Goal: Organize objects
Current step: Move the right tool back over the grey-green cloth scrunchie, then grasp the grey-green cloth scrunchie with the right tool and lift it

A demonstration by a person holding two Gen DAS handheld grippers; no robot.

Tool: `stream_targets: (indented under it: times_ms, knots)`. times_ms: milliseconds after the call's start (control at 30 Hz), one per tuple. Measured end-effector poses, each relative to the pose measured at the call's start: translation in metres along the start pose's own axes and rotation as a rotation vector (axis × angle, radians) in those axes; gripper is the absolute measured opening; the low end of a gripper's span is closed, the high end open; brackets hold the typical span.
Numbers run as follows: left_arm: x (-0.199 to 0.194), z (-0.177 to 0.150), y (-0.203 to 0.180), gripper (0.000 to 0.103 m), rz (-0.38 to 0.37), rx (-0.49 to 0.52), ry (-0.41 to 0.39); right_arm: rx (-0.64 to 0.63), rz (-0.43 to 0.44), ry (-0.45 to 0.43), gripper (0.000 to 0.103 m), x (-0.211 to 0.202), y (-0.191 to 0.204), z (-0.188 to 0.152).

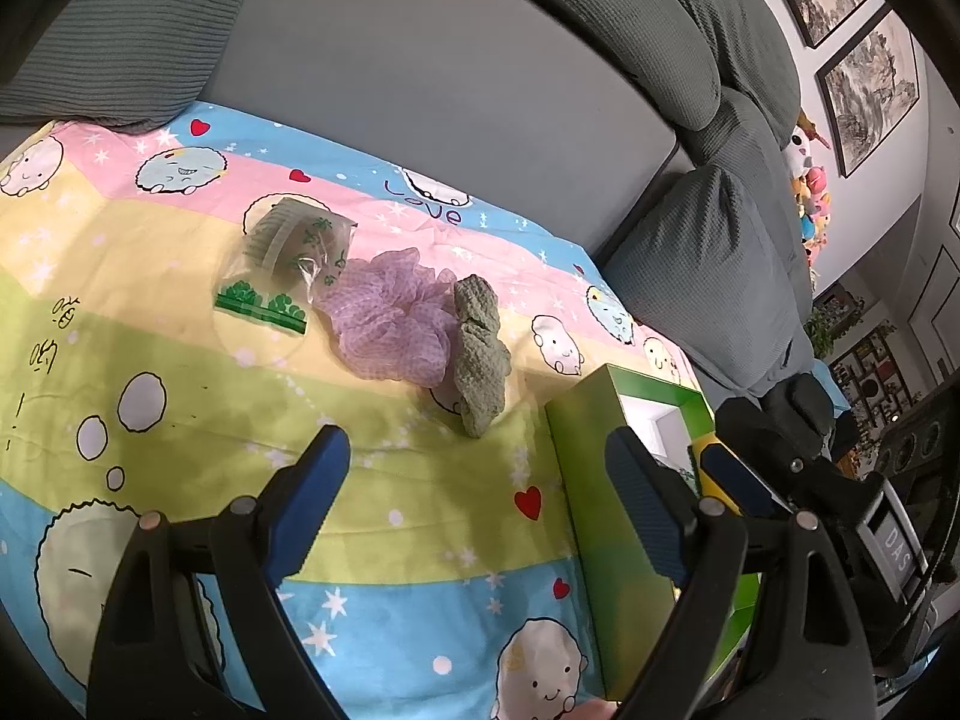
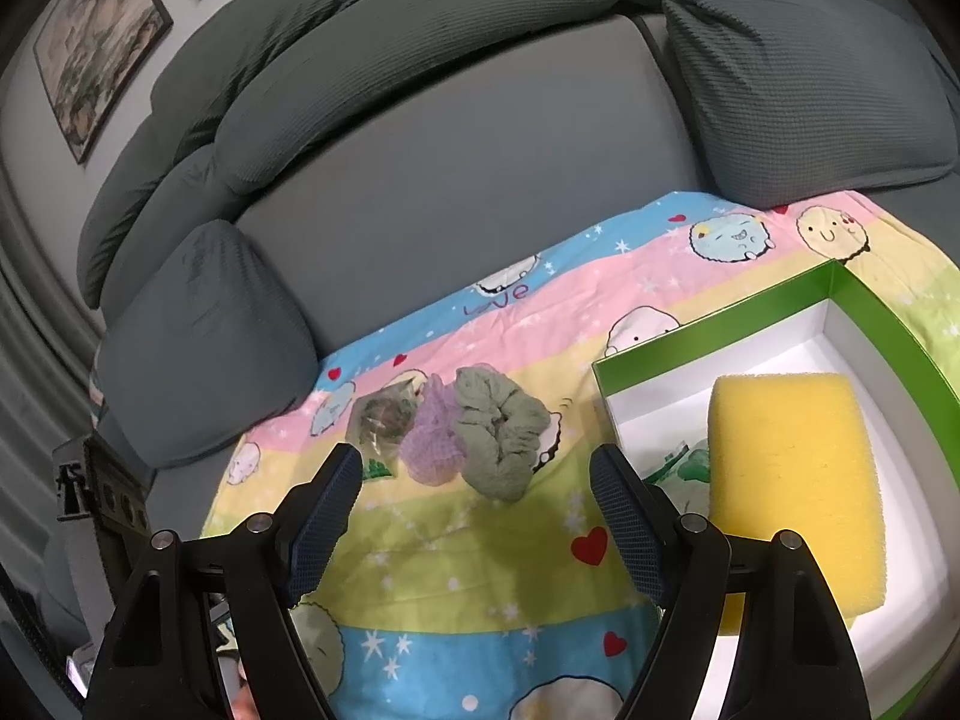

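A clear packet point(image 1: 282, 264), purple mesh scrunchie point(image 1: 390, 318) and green scrunchie point(image 1: 480, 354) are laid touching in a row on the patterned sheet point(image 1: 180, 372). Bare sheet is left before both spread, empty claws point(image 1: 477, 492) point(image 2: 477, 504). A yellow sponge point(image 2: 798, 498) is held inside the green-edged box point(image 2: 888, 324), rightmost.

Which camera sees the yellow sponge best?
The right wrist view. There the whole sponge lies in plain sight inside the green box. In the left wrist view only a small yellow sliver peeks out behind the gripper fingers.
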State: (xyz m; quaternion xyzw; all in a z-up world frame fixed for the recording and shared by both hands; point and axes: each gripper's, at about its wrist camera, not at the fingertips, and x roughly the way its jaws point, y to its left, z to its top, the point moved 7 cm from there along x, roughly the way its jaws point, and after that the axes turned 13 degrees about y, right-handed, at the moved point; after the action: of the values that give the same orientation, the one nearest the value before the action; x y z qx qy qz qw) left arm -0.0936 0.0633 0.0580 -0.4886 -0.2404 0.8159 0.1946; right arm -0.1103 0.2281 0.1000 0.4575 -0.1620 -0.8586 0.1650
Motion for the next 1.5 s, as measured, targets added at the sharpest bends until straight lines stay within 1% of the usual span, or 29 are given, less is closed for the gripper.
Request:
stream_targets:
  times_ms: [233, 400, 733, 867, 933, 967, 1100, 1233, 1300, 1400, 1433, 1500]
  knots:
    - [0.0, 0.0, 0.002, 0.087, 0.008, -0.001, 0.001, -0.005, 0.002, 0.0, 0.08, 0.0, 0.002, -0.001]
    - [0.0, 0.003, 0.01, 0.087, 0.019, -0.02, 0.002, -0.016, 0.01, 0.012, 0.08, 0.004, 0.007, 0.0]
    - [0.004, 0.011, 0.033, 0.087, 0.082, -0.075, 0.004, -0.071, 0.006, 0.065, 0.08, 0.026, 0.037, 0.011]
    - [0.006, 0.012, 0.038, 0.087, 0.105, -0.078, 0.012, -0.042, 0.046, 0.09, 0.08, 0.037, 0.043, 0.017]
    - [0.007, 0.013, 0.041, 0.087, 0.112, -0.082, 0.016, -0.023, 0.051, 0.104, 0.08, 0.045, 0.045, 0.023]
    - [0.007, 0.013, 0.043, 0.087, 0.115, -0.086, 0.019, -0.019, 0.044, 0.107, 0.08, 0.048, 0.045, 0.024]
    - [0.009, 0.016, 0.051, 0.087, 0.139, -0.102, 0.027, 0.001, -0.029, 0.133, 0.08, 0.067, 0.043, 0.033]
    - [0.009, 0.017, 0.059, 0.087, 0.168, -0.117, 0.029, 0.01, -0.113, 0.193, 0.08, 0.097, 0.036, 0.038]
    - [0.009, 0.017, 0.061, 0.087, 0.18, -0.12, 0.032, 0.01, -0.129, 0.222, 0.08, 0.112, 0.033, 0.038]
    - [0.009, 0.017, 0.061, 0.087, 0.187, -0.111, 0.033, -0.001, -0.128, 0.247, 0.08, 0.133, 0.029, 0.04]
    - [0.008, 0.018, 0.061, 0.087, 0.187, -0.11, 0.03, -0.005, -0.144, 0.25, 0.08, 0.137, 0.027, 0.04]
    - [0.006, 0.019, 0.062, 0.087, 0.189, -0.118, 0.023, -0.013, -0.205, 0.245, 0.08, 0.145, 0.022, 0.042]
